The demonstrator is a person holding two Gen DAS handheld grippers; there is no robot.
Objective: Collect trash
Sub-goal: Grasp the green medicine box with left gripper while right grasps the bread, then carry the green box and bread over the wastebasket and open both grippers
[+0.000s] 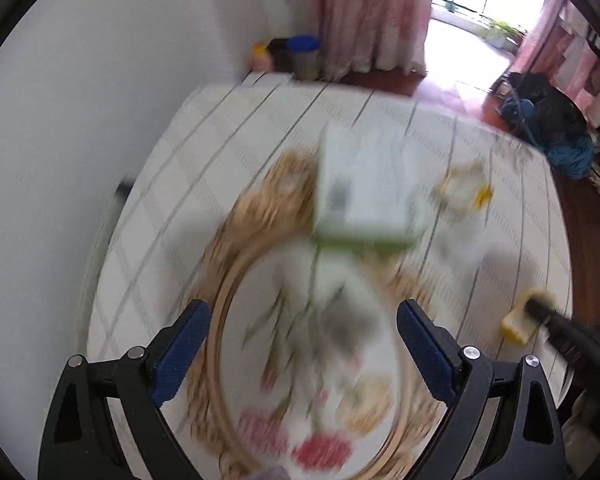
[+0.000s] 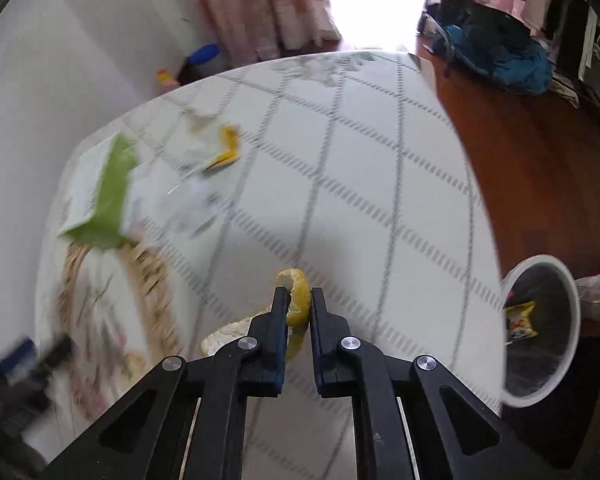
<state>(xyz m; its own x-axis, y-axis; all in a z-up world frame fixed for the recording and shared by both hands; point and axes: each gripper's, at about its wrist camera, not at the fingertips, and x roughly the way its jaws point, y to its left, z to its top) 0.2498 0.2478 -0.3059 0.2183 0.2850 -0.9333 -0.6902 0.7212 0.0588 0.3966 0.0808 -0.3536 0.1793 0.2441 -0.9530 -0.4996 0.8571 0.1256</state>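
My right gripper (image 2: 299,300) is shut on a yellow fruit peel (image 2: 297,294) and holds it over the table near its front edge. In the left wrist view the same peel (image 1: 520,320) shows at the far right, at the tip of the right gripper. My left gripper (image 1: 303,316) is open and empty above a round floral tray with a woven rim (image 1: 220,264). A white and green box (image 1: 364,192) lies just beyond the tray. A crumpled wrapper with yellow bits (image 1: 464,188) lies to the right of the box; it also shows in the right wrist view (image 2: 216,148).
A white bin (image 2: 540,336) with a yellow snack wrapper inside (image 2: 520,322) stands on the floor at the table's right edge. Clear plastic scraps (image 2: 188,200) lie by the box. Jars (image 1: 304,56) stand at the far wall. A dark bag (image 2: 496,52) lies on the floor.
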